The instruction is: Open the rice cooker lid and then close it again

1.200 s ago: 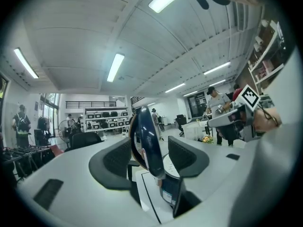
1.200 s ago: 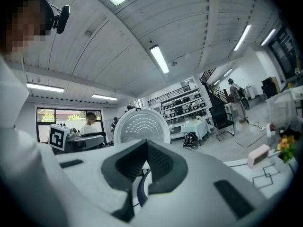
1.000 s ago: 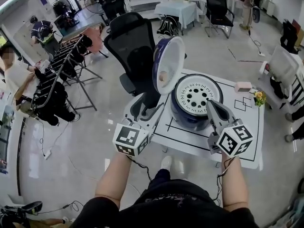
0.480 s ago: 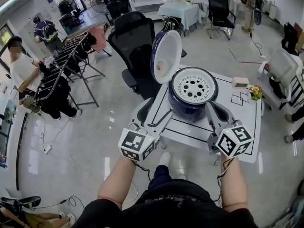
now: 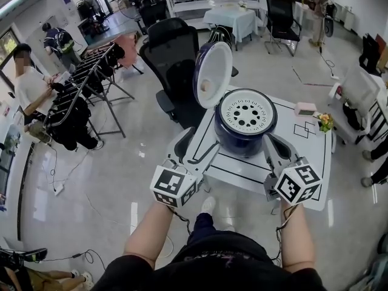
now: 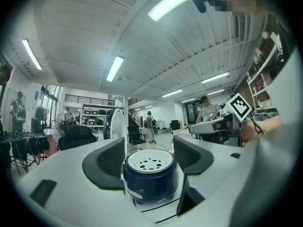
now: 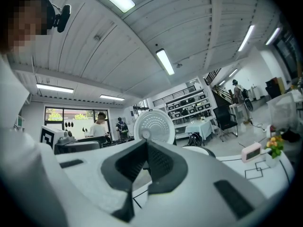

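In the head view, a round, shiny dark blue rice cooker (image 5: 245,126) sits on a flat white table (image 5: 315,156) with black lines. Its top is white with little holes. The curved lid (image 5: 213,74) stands straight up, open. The left gripper (image 5: 197,143) and right gripper (image 5: 271,139) point at the cooker from the near side, close but not touching.

In the left gripper view, the bumpy black jaws are wide apart and hold nothing. The cooker shows between them, a bit ahead.

In the right gripper view, the jaws are pressed together and empty. The lid's white dotted inside rises behind them.
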Available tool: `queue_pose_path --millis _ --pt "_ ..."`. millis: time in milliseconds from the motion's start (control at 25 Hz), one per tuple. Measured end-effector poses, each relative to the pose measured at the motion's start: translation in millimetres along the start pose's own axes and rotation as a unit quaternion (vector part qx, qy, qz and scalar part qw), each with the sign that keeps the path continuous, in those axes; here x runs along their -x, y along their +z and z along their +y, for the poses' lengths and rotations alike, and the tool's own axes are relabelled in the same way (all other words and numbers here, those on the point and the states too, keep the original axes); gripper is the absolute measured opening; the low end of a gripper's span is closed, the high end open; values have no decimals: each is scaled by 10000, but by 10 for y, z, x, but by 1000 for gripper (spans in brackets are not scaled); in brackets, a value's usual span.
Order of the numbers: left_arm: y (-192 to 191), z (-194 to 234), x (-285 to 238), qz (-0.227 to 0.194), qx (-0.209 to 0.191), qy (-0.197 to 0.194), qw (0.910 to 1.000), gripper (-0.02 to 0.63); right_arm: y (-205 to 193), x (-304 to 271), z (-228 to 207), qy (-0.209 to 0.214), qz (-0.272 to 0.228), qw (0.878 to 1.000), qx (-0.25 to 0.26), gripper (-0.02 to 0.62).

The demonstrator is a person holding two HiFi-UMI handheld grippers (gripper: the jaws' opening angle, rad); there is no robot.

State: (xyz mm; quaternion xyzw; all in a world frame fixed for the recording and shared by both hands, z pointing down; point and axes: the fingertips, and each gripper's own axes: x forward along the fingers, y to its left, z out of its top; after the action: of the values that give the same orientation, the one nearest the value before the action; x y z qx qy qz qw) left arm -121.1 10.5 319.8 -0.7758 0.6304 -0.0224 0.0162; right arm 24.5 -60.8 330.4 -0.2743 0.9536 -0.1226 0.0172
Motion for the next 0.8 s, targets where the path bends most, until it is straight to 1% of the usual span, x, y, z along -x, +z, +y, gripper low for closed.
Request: queue_pose_path --millis 320,560,800 --pt "32 324 -54 -4 17 182 9998 311 0 -218 -28 23 0 10000 -82 2" --pt "82 707 -194 -18 44 456 9989 311 5 -472 -135 20 58 9999 -152 2" --pt "122 1205 -379 -104 182 696 9974 310 35 -784 -273 10 78 9998 -194 2"
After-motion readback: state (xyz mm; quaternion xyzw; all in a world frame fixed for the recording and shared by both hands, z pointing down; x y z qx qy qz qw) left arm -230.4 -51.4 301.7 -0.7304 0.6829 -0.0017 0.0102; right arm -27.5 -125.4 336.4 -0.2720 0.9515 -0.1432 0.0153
